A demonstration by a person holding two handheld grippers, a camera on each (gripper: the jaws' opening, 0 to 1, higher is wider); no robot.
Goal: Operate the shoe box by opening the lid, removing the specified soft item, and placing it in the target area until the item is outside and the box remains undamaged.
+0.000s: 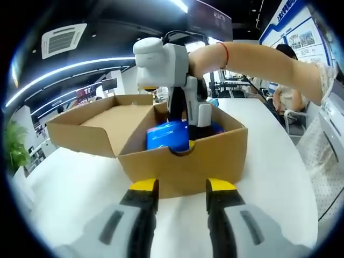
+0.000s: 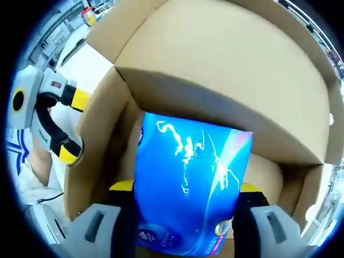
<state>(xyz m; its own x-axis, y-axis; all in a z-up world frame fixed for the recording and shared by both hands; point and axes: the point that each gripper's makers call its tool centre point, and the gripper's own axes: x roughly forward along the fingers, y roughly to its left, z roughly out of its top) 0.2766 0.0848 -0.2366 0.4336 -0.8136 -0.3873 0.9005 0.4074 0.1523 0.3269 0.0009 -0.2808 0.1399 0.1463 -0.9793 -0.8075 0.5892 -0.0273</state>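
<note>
Blue packet (image 2: 188,188) sat clamped in the right gripper (image 2: 185,215) inside the opened box (image 1: 183,166), lift-out due toward twelve o'clock; left gripper (image 1: 183,188) stood open.

shoe box (image 1: 183,161): 1 | blue soft pack (image 2: 188,183): 1 | tongs: 2 — left (image 1: 183,189), right (image 2: 185,189)

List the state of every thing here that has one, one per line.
Brown cardboard shoe box: open, lid flap folded back.
Shiny blue soft pack: inside the box, between the right gripper's jaws.
Right gripper: shut on the pack.
Left gripper: open, outside the box's front wall.
</note>
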